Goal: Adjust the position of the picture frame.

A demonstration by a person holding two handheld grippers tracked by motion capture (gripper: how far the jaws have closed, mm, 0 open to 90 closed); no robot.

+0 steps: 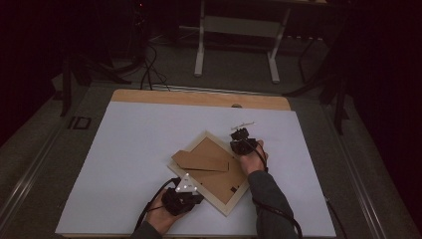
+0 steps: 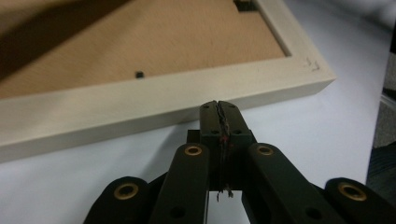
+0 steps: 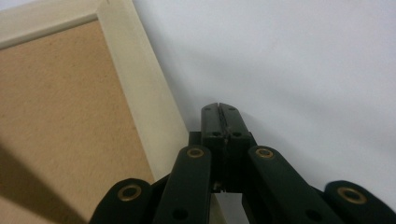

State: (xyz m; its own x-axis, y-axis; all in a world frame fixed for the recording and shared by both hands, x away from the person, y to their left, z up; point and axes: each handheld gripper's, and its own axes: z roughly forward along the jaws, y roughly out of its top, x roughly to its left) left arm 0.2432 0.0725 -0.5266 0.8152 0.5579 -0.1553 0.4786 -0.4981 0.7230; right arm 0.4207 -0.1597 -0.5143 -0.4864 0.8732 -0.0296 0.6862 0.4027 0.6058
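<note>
A: Start at the left claw (image 2: pixel 219 106). What is it doing?

B: Its jaws are pressed together with nothing between them, the tips right at the outer edge of the pale wooden picture frame (image 2: pixel 154 100), which lies face down on the white desk (image 1: pixel 134 149). Whether the tips actually touch the wood, I cannot tell.

A: And the right claw (image 3: pixel 219 108)?

B: Closed and empty as well, just beside the frame's opposite side, over bare desk.

A: So where does the work stand?

B: Early, I judge. The frame sits turned corner-on near the person's edge of the desk, its brown fibreboard backing (image 1: pixel 214 167) seated inside the rim. The brown cardboard stand flap (image 1: pixel 201 161) lies across the back. Small dark clips (image 2: pixel 138 74) on the backing look undisturbed.

A: What remains?

B: Probably everything that matters: both claws merely flank the frame, as if steadying or squaring it. Nothing is lifted, opened or removed yet.
</note>
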